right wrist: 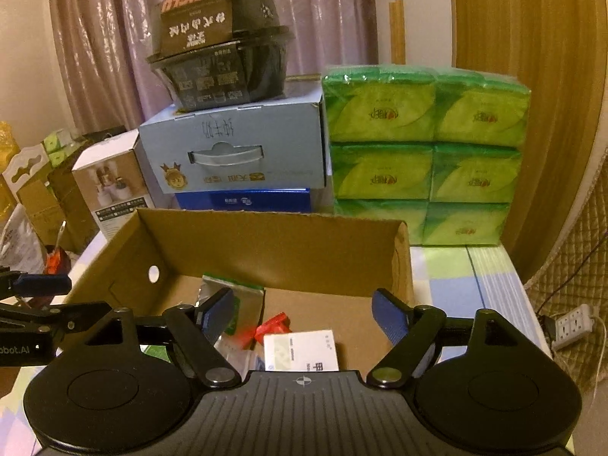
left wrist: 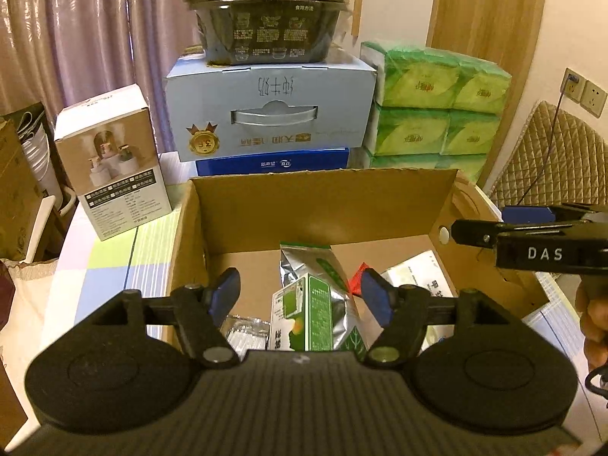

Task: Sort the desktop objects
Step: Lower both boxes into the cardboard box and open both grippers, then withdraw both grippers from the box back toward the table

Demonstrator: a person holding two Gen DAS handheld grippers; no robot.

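Left tool (left wrist: pixel 300 296): blue-padded fingers stand apart above the open brown cardboard box (left wrist: pixel 323 209), nothing pressed between them. Directly below that gap, inside the box, a small green-and-white carton (left wrist: pixel 304 315) leans against a silver foil pouch with green print (left wrist: pixel 323 269). Beside these lie a red item (right wrist: pixel 273 325), a white printed carton (right wrist: pixel 302 349) and a clear plastic packet (left wrist: pixel 247 328).

Right tool (right wrist: pixel 304 315): fingers apart over the same box, empty.

The box rests on a counter with a pastel checked cloth (right wrist: pixel 463 285). Behind it stand a pale blue carton (left wrist: pixel 266 110), a black lidded bowl (left wrist: pixel 266 11) and stacked green tissue packs (right wrist: pixel 425 155).
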